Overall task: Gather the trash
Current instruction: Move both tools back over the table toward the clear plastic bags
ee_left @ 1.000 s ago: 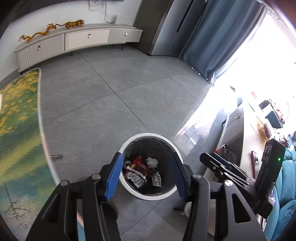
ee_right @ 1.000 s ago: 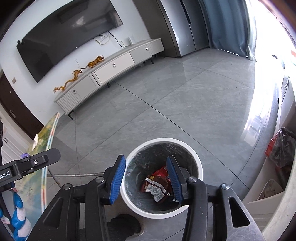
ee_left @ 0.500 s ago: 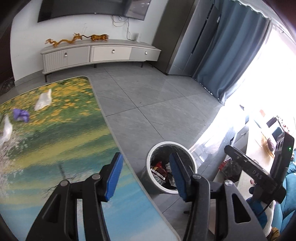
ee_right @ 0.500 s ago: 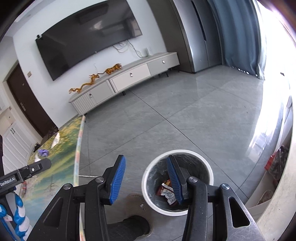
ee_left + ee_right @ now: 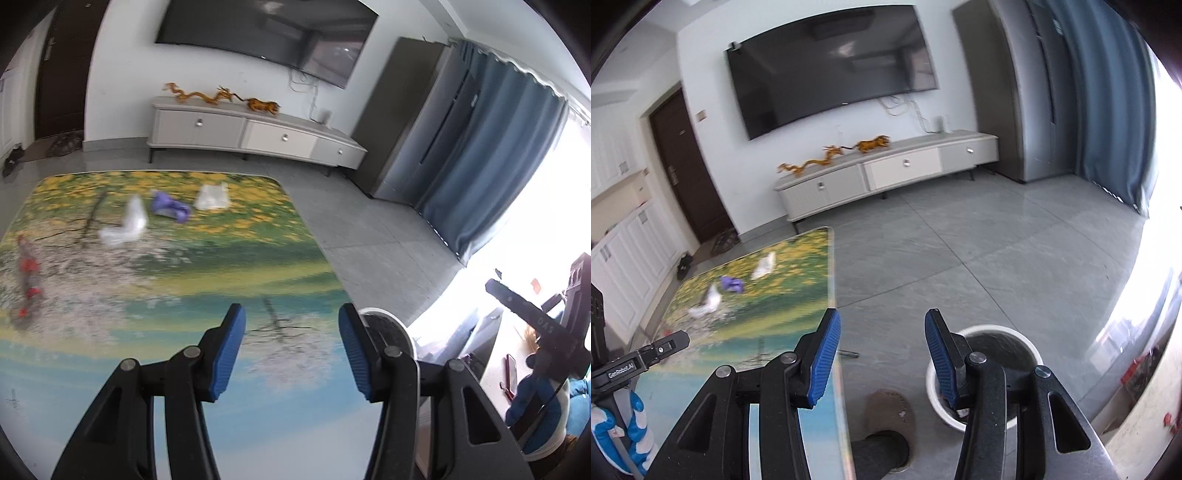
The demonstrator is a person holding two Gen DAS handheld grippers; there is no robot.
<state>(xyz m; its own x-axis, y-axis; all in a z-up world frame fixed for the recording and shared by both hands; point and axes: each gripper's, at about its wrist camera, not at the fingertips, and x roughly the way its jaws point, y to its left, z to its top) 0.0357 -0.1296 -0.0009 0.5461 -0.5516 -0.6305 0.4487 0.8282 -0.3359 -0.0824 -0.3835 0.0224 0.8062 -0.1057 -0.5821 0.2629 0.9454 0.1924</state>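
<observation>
Left view only: red wrapper [image 5: 27, 280] (blurred), far left on counter [image 5: 258, 406]. Right view: trash bin [image 5: 984, 373] whole on floor, contents hidden. Left gripper [image 5: 291, 350], right gripper [image 5: 882, 356]: parted, empty.

two crumpled white scraps [image 5: 127, 223] [image 5: 212, 197] flank a purple wad [image 5: 170, 206] on the table's far end; white bin [image 5: 982, 373] stands on the floor.

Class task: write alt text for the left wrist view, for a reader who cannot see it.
The open, empty left gripper points over a table printed with a landscape, where white wrappers, purple trash and a red wrapper lie at its far end. A white bin stands off the table's right edge.
</observation>
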